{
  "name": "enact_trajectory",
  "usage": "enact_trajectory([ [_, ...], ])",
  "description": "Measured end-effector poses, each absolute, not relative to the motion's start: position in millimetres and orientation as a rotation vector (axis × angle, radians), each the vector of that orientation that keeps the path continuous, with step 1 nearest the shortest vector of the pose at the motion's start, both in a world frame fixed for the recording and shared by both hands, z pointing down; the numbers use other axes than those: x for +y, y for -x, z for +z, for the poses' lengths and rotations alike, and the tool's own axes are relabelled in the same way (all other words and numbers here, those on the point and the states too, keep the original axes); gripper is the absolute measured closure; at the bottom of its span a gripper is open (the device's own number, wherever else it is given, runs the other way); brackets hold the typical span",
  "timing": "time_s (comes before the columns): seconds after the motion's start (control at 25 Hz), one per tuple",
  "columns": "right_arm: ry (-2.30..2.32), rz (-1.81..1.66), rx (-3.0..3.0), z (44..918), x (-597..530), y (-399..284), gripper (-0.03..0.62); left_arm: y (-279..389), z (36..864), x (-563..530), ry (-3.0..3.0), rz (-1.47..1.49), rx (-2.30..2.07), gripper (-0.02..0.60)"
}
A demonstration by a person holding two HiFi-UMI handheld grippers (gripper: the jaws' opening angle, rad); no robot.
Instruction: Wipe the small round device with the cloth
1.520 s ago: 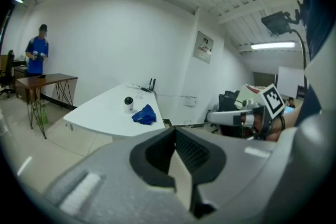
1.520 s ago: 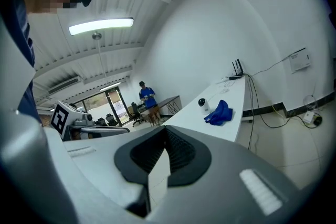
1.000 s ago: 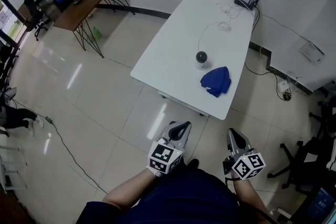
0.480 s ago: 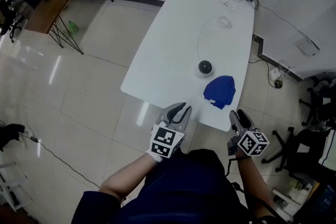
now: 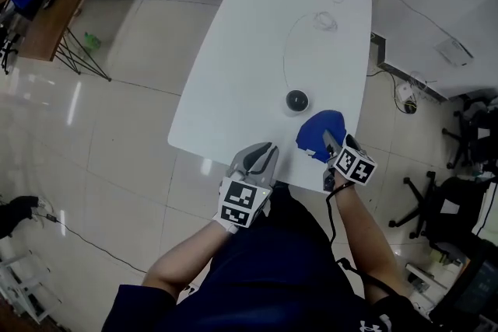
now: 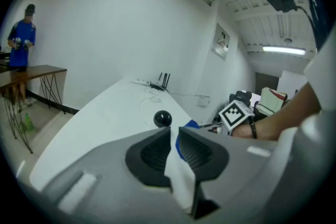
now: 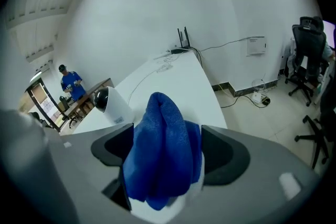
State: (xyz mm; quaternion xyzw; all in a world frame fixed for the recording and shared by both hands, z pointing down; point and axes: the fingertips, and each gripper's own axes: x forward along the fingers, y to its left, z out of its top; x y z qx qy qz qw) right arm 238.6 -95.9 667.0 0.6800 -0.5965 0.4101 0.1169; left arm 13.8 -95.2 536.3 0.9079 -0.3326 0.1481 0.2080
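Small round device (image 5: 296,100), just beside the cloth (image 5: 317,130), could be knocked as the right claw (image 7: 165,149), just opened wide, straddles the cloth ungripped; left claw (image 6: 173,139), just narrowed, stands nearly closed and empty.

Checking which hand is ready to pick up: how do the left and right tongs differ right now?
The left tongs are only a slit apart, having just closed further, with nothing between them. The right tongs gape wide, having just opened, with the blue cloth between them, unpinched. The left tongs hover at the table edge, and the right tongs reach over the cloth. Both point toward the table.
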Motion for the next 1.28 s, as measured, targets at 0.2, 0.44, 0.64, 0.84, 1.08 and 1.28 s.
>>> enact_trajectory([
  [0.2, -1.867, 1.106, -1.771, 684.4, -113.8, -225.1, 0.187, -12.4, 538.6, -102.2, -2.511, 0.491, -0.978, 0.541],
  [0.44, -1.594, 0.874, -1.812, 699.0, -113.9, -201.9, 0.346, -23.9, 545.3, -106.8, -2.523, 0.579, -0.943, 0.568],
  [0.64, -1.501, 0.910, -1.983, 675.6, -117.9, -184.0, 0.437, -28.9, 554.4, -122.3, -2.534, 0.601, -0.970, 0.567],
  [0.84, -1.600, 0.762, -2.080, 611.1, -140.5, -190.8, 0.436, -39.5, 566.5, -144.4, -2.551, 0.610, -1.006, 0.531],
  [1.08, -1.414, 0.369, -2.237, 553.3, -157.6, -130.9, 0.433, -51.5, 560.7, -177.4, -2.454, 0.499, -1.045, 0.543],
  [1.28, -1.249, 0.400, -2.246, 578.8, -159.7, -94.9, 0.433, -39.6, 561.5, -186.4, -2.444, 0.536, -1.082, 0.545],
])
